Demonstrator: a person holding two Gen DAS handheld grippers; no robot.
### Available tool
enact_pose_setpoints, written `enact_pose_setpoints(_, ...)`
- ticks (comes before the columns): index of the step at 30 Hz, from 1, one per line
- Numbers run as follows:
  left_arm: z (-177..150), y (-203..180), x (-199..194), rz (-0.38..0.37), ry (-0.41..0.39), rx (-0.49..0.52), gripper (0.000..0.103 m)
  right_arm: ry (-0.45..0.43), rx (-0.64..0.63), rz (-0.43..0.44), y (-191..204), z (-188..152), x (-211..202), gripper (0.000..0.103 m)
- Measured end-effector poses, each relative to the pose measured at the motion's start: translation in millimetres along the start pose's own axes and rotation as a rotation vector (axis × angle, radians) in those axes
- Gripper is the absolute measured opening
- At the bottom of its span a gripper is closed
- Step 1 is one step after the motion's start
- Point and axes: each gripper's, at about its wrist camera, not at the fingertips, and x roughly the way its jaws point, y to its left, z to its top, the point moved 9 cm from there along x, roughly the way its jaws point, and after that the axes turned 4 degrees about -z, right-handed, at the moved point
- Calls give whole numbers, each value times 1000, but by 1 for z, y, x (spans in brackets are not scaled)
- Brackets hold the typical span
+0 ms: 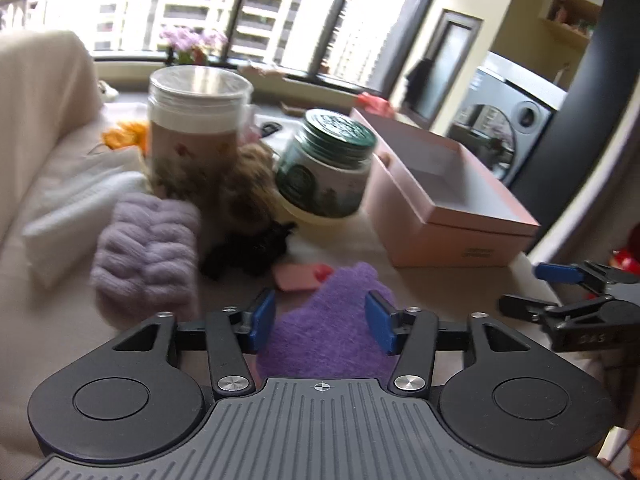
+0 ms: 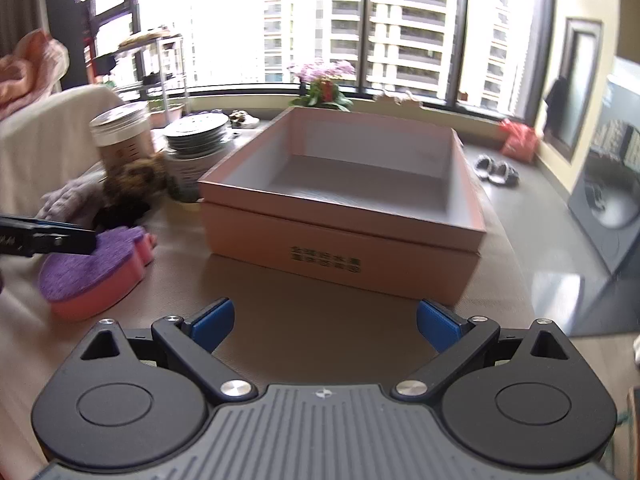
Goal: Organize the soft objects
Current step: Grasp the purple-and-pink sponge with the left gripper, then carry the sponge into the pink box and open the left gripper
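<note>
My left gripper (image 1: 320, 322) is open, its blue pads on either side of a purple-topped pink sponge (image 1: 328, 332) that lies on the table; the pads do not touch it. The sponge also shows at left in the right wrist view (image 2: 92, 268), with the left gripper's fingers (image 2: 48, 240) over it. Beyond it lie a lilac knitted piece (image 1: 148, 252), a black fluffy piece (image 1: 252, 252) and a brown fluffy piece (image 1: 248, 184). An open, empty pink box (image 2: 344, 224) stands ahead of my right gripper (image 2: 324, 328), which is open and empty above the tabletop.
A tall clear jar (image 1: 196, 128) and a green-lidded jar (image 1: 328, 164) stand behind the soft pieces. A folded white cloth (image 1: 76, 208) lies at left. A cream sofa back (image 1: 40, 92) rises at far left. The table's right edge drops to the floor (image 2: 560, 240).
</note>
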Motion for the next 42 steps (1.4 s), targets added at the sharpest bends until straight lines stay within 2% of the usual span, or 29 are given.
enact_pose_setpoints(4,-10,-25,4,57,22,188,67,2,-23,15,7,-2,-1,98)
enact_pose_setpoints(7,-18,-45,6,102,-3,358,73,24,-13,21,8,-7,6,98)
enact_pose_setpoints(8,-21,-49,7,112,3,398,77,26,-15,21,11,-9,6,98)
enact_pose_setpoints(11,-23,-53,9,139,0,446,79,21,-35,12,14,-11,5,98)
enact_pose_setpoints(15,-27,-41,22,171,76,398,79,-20,-75,15,19,-10,-2,98)
enact_pose_setpoints(19,-27,-34,15,146,42,343,80,1,-73,4,18,-12,2,98)
enact_pose_setpoints(22,-25,-31,3,91,-6,265,79,24,-68,-4,22,-11,6,98)
enact_pose_setpoints(25,-25,-26,-9,83,-9,192,79,17,-81,-1,31,-5,5,98)
enact_pose_setpoints(30,-25,-22,-30,88,-28,155,78,2,-88,23,53,6,10,98)
enact_pose_setpoints(33,-23,-11,-43,123,-43,144,78,6,-104,50,74,10,16,84)
enact_pose_setpoints(35,-23,-4,-53,136,-49,138,78,13,-128,79,90,11,22,71)
enact_pose_setpoints(37,-23,2,-61,137,-58,124,77,13,-151,104,107,13,27,68)
enact_pose_setpoints(42,-21,21,-72,145,-82,62,77,-3,-192,168,141,22,37,68)
